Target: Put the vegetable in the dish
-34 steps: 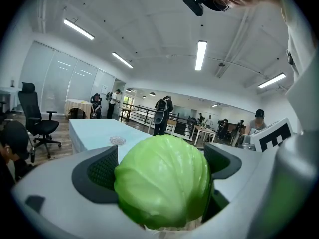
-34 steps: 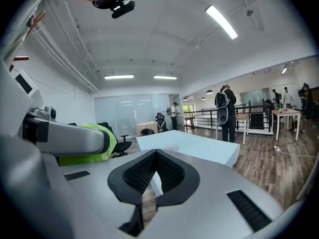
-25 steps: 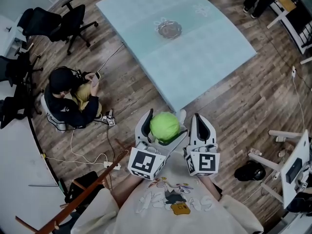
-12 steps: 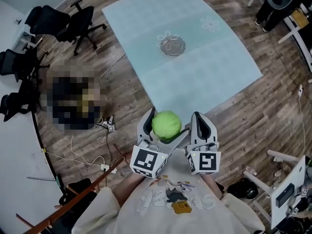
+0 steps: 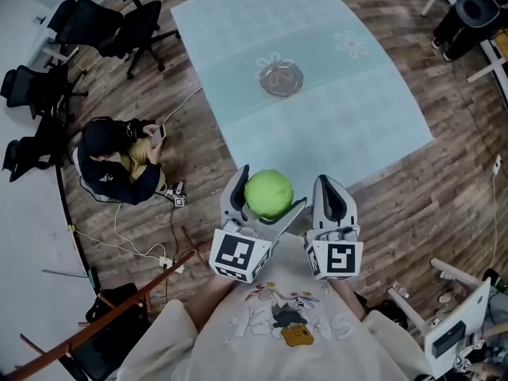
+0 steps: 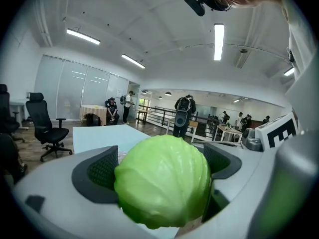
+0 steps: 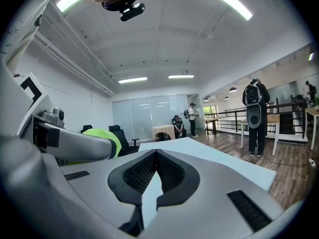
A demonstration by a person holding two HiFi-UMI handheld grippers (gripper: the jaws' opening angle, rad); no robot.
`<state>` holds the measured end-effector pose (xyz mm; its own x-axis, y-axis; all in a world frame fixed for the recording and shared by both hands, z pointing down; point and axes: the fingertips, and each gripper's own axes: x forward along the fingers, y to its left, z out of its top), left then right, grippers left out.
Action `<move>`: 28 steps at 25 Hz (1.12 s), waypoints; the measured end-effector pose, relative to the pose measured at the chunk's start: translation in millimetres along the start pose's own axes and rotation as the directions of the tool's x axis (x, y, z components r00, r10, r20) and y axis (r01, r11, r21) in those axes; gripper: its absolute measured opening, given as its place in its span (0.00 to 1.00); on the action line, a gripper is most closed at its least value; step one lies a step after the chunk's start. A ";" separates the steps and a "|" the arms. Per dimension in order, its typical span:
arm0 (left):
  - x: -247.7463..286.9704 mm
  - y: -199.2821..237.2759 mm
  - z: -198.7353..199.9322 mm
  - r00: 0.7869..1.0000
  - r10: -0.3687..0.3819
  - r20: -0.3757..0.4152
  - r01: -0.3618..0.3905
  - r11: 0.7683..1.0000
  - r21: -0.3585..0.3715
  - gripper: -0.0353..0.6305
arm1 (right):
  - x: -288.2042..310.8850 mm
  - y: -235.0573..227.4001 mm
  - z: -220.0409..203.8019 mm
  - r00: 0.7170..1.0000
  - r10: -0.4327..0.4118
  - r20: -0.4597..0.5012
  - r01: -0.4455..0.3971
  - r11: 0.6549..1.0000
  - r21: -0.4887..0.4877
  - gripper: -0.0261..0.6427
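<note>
Our left hand-held gripper (image 5: 270,190) is clamped on the green cabbage (image 5: 268,194), held by our chest. At 12 o'clock, well apart, the dish (image 5: 281,78) sits on the table (image 5: 349,125). Our right hand-held gripper (image 5: 331,182), at 3 o'clock, has its jaws together.

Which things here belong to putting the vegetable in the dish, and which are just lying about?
Job: cabbage, left gripper holding it, dish, table.
Lying about: office chairs, seated person, shut, empty right gripper.
</note>
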<state>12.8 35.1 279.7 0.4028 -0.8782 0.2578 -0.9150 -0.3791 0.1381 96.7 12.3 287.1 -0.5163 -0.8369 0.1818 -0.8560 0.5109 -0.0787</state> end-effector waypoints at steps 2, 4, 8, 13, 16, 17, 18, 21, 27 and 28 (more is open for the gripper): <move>4.7 1.2 2.2 1.000 0.012 0.000 -0.012 1.000 0.001 0.87 | 3.8 -4.2 -1.4 1.000 0.009 -0.005 -0.009 1.000 0.003 0.07; 11.1 1.7 3.7 1.000 0.018 -0.002 -0.018 1.000 0.008 0.87 | 7.0 -9.6 -2.9 1.000 0.013 -0.003 -0.013 1.000 0.012 0.07; 20.6 1.9 7.1 1.000 0.026 0.002 -0.026 0.999 0.026 0.87 | 11.0 -13.9 -1.5 1.000 0.023 0.001 -0.023 1.000 0.016 0.07; 25.5 3.1 11.6 1.000 0.026 0.011 -0.027 0.999 0.036 0.87 | 13.1 -12.6 -0.4 1.000 0.031 0.000 -0.031 0.999 0.017 0.07; 28.7 4.0 13.2 1.000 0.018 0.010 -0.018 0.999 0.040 0.87 | 15.7 -13.9 0.0 1.000 0.031 -0.003 -0.031 0.999 0.016 0.07; 30.2 4.7 14.0 1.000 0.018 0.010 -0.018 0.999 0.043 0.87 | 16.8 -14.8 -0.5 0.999 0.032 -0.006 -0.032 0.999 0.021 0.07; 31.6 5.5 15.1 1.000 0.018 0.010 -0.019 0.999 0.045 0.87 | 17.8 -15.7 -0.6 0.999 0.034 -0.007 -0.033 0.999 0.025 0.07; 37.3 9.3 20.9 1.000 0.019 0.022 -0.020 0.999 0.046 0.87 | 22.5 -17.9 2.0 0.999 0.039 -0.003 -0.039 0.999 0.017 0.07; 47.6 23.9 25.8 0.999 0.024 0.026 -0.025 0.999 0.035 0.87 | 37.1 -13.6 3.7 0.997 0.071 -0.006 -0.071 0.997 0.005 0.07; 50.1 27.0 27.0 0.999 0.025 0.027 -0.026 0.999 0.034 0.87 | 40.2 -13.7 3.7 0.997 0.074 -0.008 -0.074 0.997 0.003 0.07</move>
<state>7.7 -27.0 270.5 0.3789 -0.8951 0.2351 -0.9254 -0.3657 0.0989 87.6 -29.1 291.9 -0.5778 -0.7953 0.1833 -0.8157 0.5707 -0.0949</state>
